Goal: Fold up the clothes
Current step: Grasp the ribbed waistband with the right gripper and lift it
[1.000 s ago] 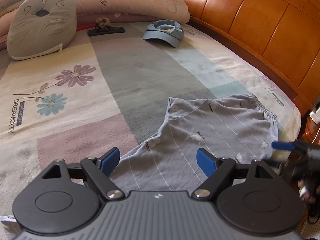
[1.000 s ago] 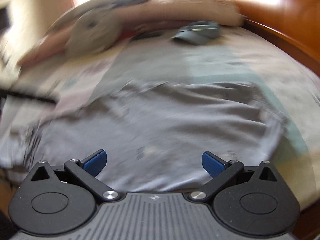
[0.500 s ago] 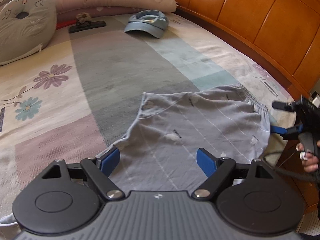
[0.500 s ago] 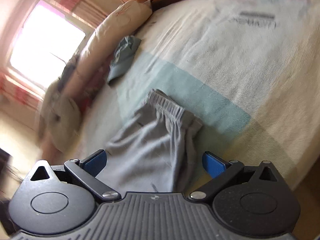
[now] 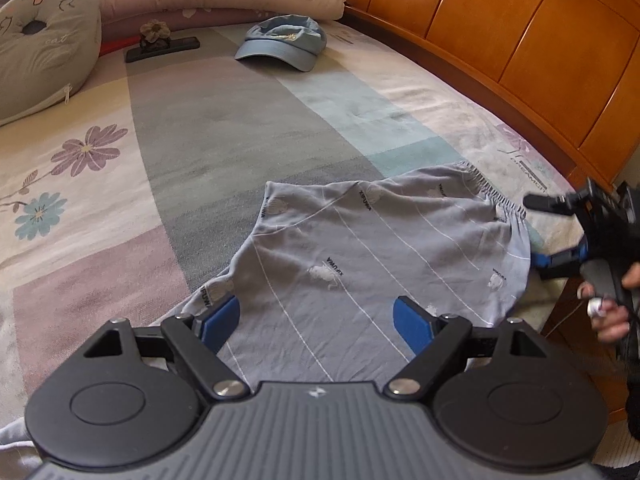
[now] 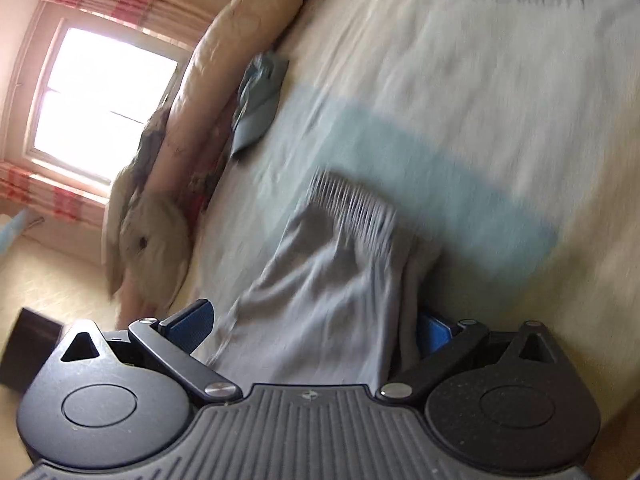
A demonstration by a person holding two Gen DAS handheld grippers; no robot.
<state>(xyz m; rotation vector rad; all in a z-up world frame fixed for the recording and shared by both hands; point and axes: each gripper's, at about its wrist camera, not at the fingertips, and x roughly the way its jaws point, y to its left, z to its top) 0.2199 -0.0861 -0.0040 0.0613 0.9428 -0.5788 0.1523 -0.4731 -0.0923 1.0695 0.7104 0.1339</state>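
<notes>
Both the left gripper (image 5: 316, 316) and right gripper (image 6: 316, 326) have jaws wide apart, holding nothing; the shorts (image 5: 380, 248) could bunch if only one layer is pinched.

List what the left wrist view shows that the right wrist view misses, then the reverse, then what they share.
Left wrist only: the flower print on the sheet, a dark bar near the pillows, the wooden headboard seen sharply, and the right claw at the shorts' waistband side with a hand behind it.

Right wrist only: the window with striped curtains.

Both: the grey shorts, the blue cap, pillows, and the sheet.
</notes>
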